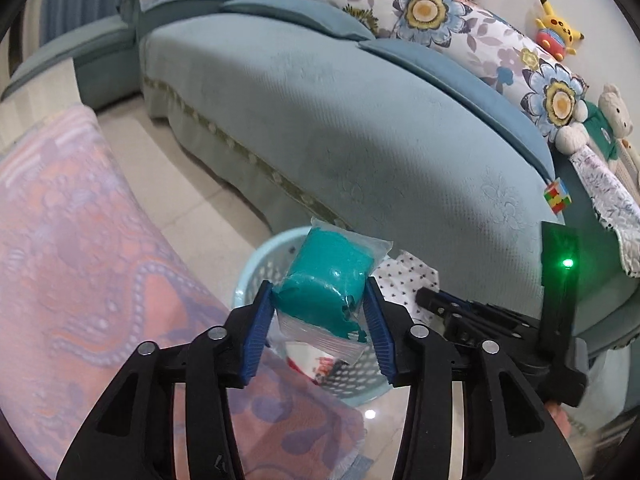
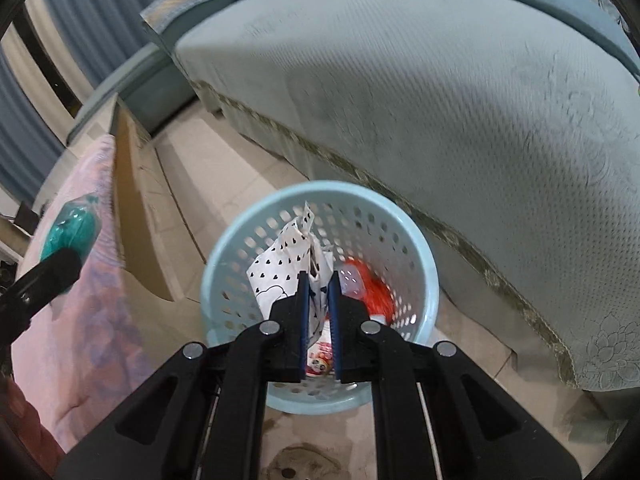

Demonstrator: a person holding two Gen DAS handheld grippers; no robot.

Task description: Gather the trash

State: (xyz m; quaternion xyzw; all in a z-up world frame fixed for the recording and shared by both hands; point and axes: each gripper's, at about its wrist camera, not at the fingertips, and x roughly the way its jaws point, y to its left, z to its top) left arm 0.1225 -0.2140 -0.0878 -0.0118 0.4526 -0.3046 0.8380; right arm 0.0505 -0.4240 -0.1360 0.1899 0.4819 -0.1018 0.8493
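My left gripper [image 1: 320, 300] is shut on a clear plastic bag of teal stuff [image 1: 328, 280] and holds it above the near edge of a light blue perforated waste basket [image 1: 256, 268]. My right gripper [image 2: 319, 280] is shut on a white paper bag with black hearts [image 2: 280, 260] and holds it inside the same basket [image 2: 224, 256]. Red and orange wrappers [image 2: 372, 284] lie at the basket's bottom. The right gripper's body [image 1: 472, 312] and the heart bag [image 1: 404, 276] show in the left wrist view. The teal bag [image 2: 74, 228] shows at the left in the right wrist view.
A pale blue sofa [image 1: 340, 120] with floral cushions [image 1: 440, 12] and plush toys [image 1: 556, 28] stands right behind the basket. A pink patterned blanket [image 1: 80, 260] covers a table edge at the left. A puzzle cube [image 1: 557, 196] lies on the sofa. The floor is beige tile [image 2: 248, 176].
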